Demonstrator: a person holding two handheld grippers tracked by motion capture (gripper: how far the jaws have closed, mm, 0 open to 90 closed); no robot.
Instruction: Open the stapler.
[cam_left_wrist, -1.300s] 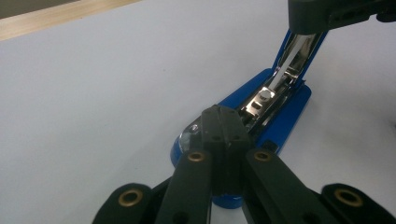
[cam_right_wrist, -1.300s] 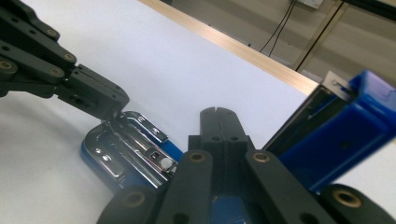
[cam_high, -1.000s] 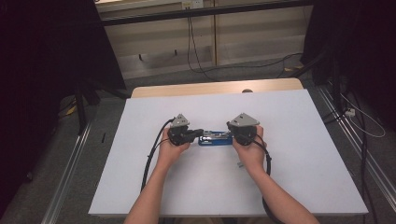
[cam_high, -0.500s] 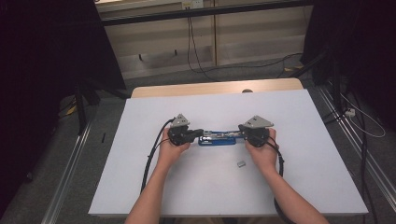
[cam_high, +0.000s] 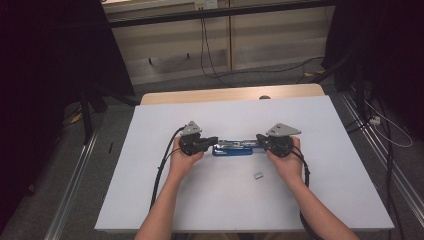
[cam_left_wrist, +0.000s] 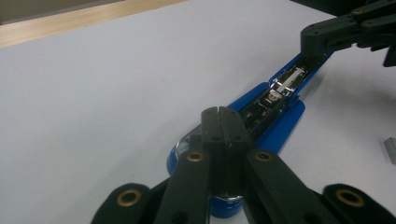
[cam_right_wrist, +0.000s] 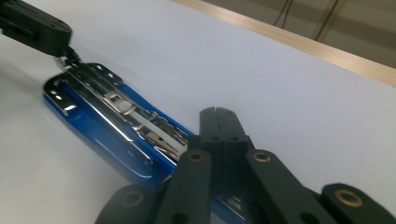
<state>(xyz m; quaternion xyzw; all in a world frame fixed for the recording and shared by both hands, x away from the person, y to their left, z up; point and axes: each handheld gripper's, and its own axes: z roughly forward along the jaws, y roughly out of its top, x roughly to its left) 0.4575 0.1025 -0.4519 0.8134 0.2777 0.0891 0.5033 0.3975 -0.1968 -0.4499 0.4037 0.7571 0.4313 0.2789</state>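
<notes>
Blue plastic-bodied stapler with a bright metal staple channel (cam_high: 233, 148) lies near the middle of the white table top (cam_high: 220, 115), long axis running 9 to 3 o'clock in the high view, hinged fully open so that the top arm stretches out flat from the base. Small grey block, probably a strip of staples (cam_high: 258, 175), sits loose on the table at about 4 o'clock from the stapler, well apart from it.

Progress, as judged: opening looks done; the channel is exposed and the pusher and spring are visible in it (cam_left_wrist: 286, 79). No staples can be made out in the channel, so loading and closing appear to remain. The strip has yet to be picked up.

Left gripper (cam_high: 214, 141): jaws closed together, no gap between the fingertips in its own view (cam_left_wrist: 218, 112). The tips rest on or over the rounded 9 o'clock end of the stapler; nothing is pinched between them, so it acts as a hold-down rather than a grasp.

Right gripper (cam_high: 260, 140): jaws likewise closed (cam_right_wrist: 218, 112), tips over the far end of the opened arm at 3 o'clock. Whether they press on the metal or hover just above it, I cannot tell.
</notes>
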